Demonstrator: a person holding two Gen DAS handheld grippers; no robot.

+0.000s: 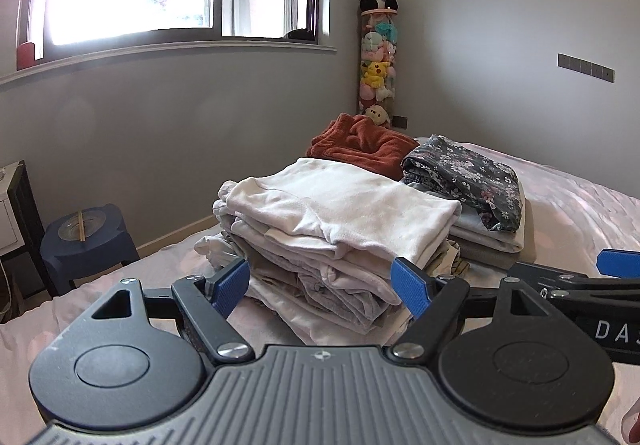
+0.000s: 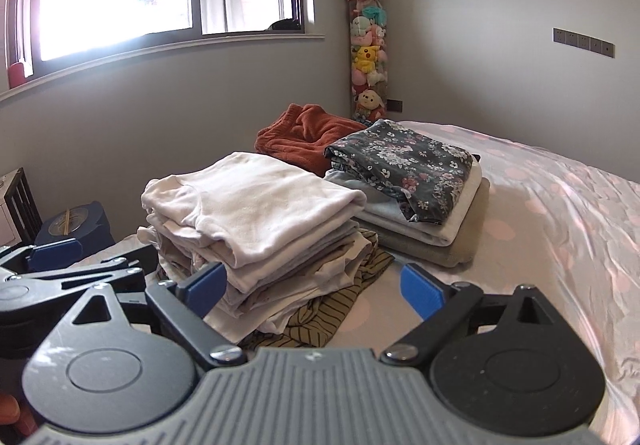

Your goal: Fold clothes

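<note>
1. The tall pile of folded clothes (image 1: 336, 241) sits mid-frame on the pink bed (image 1: 580, 213).
2. The left gripper (image 1: 324, 287) has its tongs wide apart, holding nothing.
3. The right gripper (image 2: 316, 287) is wide apart too, and empty.
4. I think the stripy cloth (image 2: 320, 319) under the pile comes next. Pinch only its edge, so the neat pile stays up.

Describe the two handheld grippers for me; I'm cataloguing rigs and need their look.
Both match: the left gripper and right gripper each have a ribbed grey body, two round black discs, black linkage arms with silver screws, and blue textured pads on the fingers. White letters "DAS" mark the right gripper's side. No cables or sleeves show.
</note>
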